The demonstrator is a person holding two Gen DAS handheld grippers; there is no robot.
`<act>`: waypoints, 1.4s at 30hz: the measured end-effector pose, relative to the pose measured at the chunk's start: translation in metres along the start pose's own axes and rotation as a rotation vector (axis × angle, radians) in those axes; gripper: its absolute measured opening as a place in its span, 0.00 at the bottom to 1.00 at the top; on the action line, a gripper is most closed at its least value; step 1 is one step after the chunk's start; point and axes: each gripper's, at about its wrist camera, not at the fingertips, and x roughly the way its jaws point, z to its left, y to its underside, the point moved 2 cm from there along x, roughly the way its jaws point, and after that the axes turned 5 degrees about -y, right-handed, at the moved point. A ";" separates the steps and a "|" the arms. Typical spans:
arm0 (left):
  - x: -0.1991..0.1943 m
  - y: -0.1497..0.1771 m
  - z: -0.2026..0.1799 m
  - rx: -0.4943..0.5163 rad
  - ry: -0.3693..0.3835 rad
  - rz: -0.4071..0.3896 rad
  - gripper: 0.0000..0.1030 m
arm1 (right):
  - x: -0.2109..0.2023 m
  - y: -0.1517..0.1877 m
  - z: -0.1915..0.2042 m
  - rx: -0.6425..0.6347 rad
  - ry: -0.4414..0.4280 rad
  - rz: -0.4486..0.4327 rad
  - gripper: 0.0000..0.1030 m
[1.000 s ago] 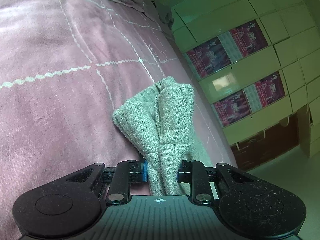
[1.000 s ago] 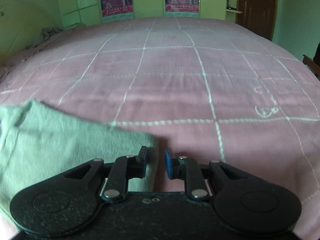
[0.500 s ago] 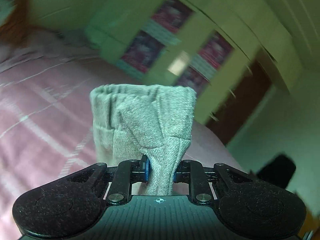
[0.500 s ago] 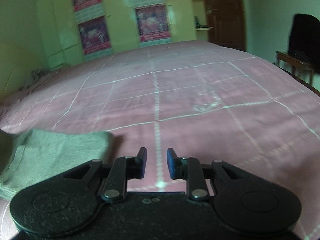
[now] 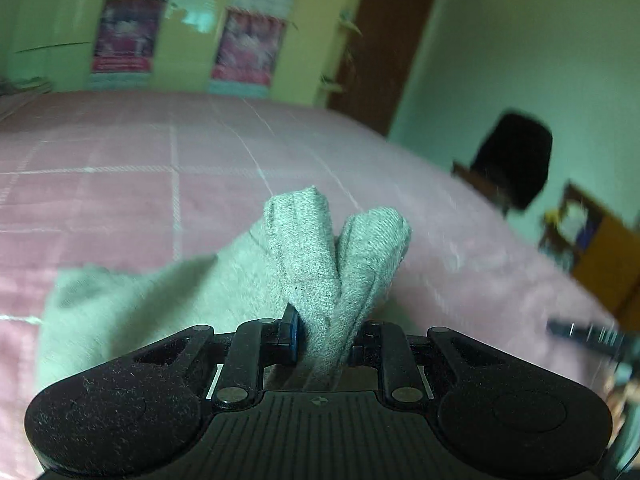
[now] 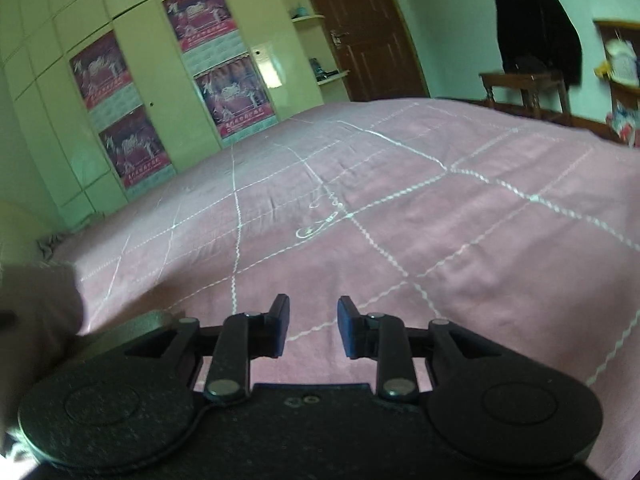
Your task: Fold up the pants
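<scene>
Grey knit pants (image 5: 304, 256) are bunched between the pads of my left gripper (image 5: 326, 340), which is shut on them; two folds stick up past the fingers and the rest trails down to the left onto the pink bedspread (image 5: 120, 184). My right gripper (image 6: 313, 326) hovers over bare pink bedspread (image 6: 440, 208) with its jaws opening and nothing between them. A pale blurred shape at the left edge of the right wrist view cannot be made out.
A green wardrobe with pink posters (image 6: 224, 56) stands beyond the bed. A brown door (image 6: 360, 28) is behind it to the right. A dark garment hangs over a wooden table (image 6: 536, 40) at the far right. Wooden furniture (image 5: 600, 256) flanks the bed.
The left gripper swung up and rolled level, carrying the pants across the bed. The right gripper slid right, away from the pants, which have left its view, and its jaws widened.
</scene>
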 end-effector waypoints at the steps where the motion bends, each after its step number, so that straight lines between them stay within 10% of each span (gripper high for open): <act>1: 0.004 0.003 -0.009 0.016 -0.005 0.018 0.19 | 0.001 0.000 -0.002 0.013 -0.004 -0.001 0.27; 15: 0.008 0.014 -0.038 0.070 -0.043 0.103 0.34 | 0.007 0.005 -0.006 0.044 -0.006 0.017 0.29; 21: -0.002 0.017 -0.038 0.037 -0.014 0.076 0.75 | 0.010 0.012 0.011 -0.046 0.016 0.038 0.32; 27: -0.050 0.016 -0.002 -0.049 -0.052 -0.037 0.75 | 0.007 0.015 0.020 -0.083 0.009 0.030 0.32; 31: -0.100 0.047 0.073 -0.167 -0.217 -0.100 0.75 | 0.002 0.015 0.021 -0.082 0.001 0.021 0.33; 35: -0.134 0.102 0.124 -0.246 -0.311 -0.026 0.74 | -0.010 0.021 0.029 -0.040 -0.052 0.039 0.33; 42: -0.135 0.135 0.115 -0.188 -0.264 0.012 0.74 | 0.001 0.042 0.097 -0.001 -0.252 0.143 0.53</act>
